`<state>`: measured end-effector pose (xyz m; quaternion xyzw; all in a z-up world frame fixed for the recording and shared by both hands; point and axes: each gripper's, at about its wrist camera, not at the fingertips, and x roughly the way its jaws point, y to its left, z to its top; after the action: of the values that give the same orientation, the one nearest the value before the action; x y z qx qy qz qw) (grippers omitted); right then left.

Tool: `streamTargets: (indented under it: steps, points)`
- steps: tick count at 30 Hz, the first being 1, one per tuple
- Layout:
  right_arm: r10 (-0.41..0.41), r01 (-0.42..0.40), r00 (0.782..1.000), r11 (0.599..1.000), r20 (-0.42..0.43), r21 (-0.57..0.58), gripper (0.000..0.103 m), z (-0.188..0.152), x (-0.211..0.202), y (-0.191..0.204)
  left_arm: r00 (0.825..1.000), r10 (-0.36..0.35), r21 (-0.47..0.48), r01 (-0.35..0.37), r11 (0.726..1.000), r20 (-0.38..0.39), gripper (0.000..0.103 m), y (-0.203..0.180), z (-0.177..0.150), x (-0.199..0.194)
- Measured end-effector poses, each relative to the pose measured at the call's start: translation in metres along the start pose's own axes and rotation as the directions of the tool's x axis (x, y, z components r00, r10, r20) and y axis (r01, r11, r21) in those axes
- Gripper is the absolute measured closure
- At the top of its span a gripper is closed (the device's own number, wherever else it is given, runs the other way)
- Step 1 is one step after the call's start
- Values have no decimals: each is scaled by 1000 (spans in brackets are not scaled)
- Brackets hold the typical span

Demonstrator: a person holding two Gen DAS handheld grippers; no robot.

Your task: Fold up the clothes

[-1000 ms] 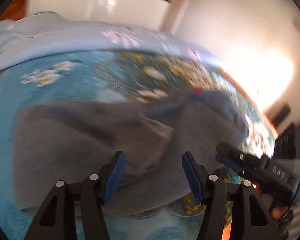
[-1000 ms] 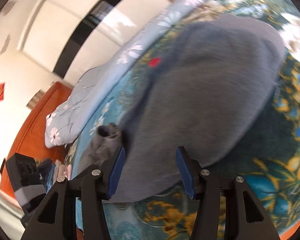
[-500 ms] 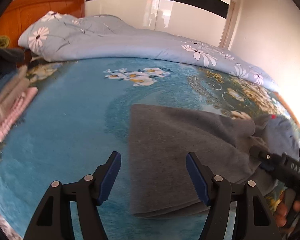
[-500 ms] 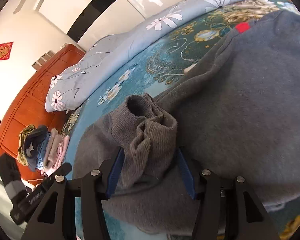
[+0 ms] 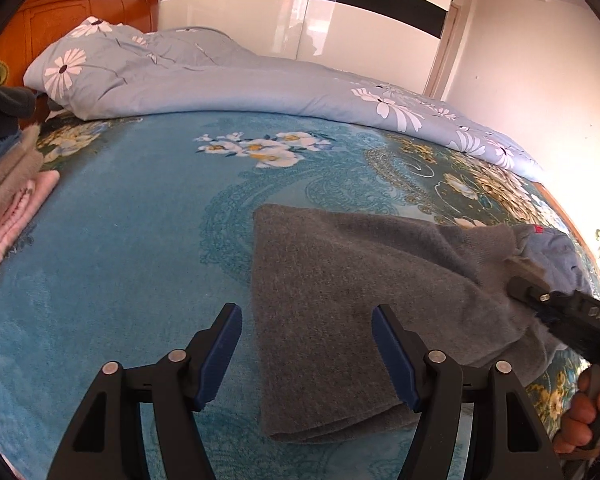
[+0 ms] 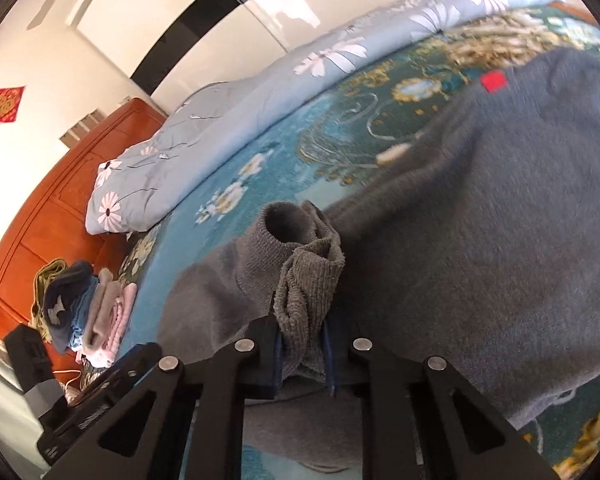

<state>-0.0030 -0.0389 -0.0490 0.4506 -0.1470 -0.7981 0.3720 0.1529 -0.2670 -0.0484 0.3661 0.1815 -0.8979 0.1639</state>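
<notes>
Two grippers on bed point(image 5: 120, 260): right gripper point(image 6: 302, 354) jaws clamped on cuff point(image 6: 306, 280) of grey sweater point(image 5: 340, 300), left gripper point(image 5: 306, 352) jaws apart over its near folded edge; carry sleeve flat across body, left pinning edge against bunching.

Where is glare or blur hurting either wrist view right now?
Left wrist view: sharp, but sunlight blows out the right wall and bed edge; fisheye bows the bed. Right wrist view: the grey sweater smears with motion blur toward the right, while the ribbed cuff clamped in the right tongs stays crisp.
</notes>
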Motion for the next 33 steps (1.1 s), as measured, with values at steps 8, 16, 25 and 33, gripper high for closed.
streamTargets:
  steps: [8, 16, 25, 33]
  points:
    - [-22, 21, 999, 999, 27, 37, 87, -2, -16, -12, 999, -11, -16, 11, 1000, -32, 32, 4, -2, 11]
    - [-13, 10, 1000, 987, 14, 157, 87, -9, -11, -45, 999, 18, -2, -18, 1000, -49, 31, 1, -6, 12]
    - [-40, 31, 994, 995, 98, 95, 87, -2, -38, -47, 998, 56, 53, -54, 997, -38, 31, -18, -4, 6]
    - [25, -33, 998, 988, 56, 154, 85, -6, -32, -77, 994, 99, 126, -91, 988, -54, 31, -44, -3, 11]
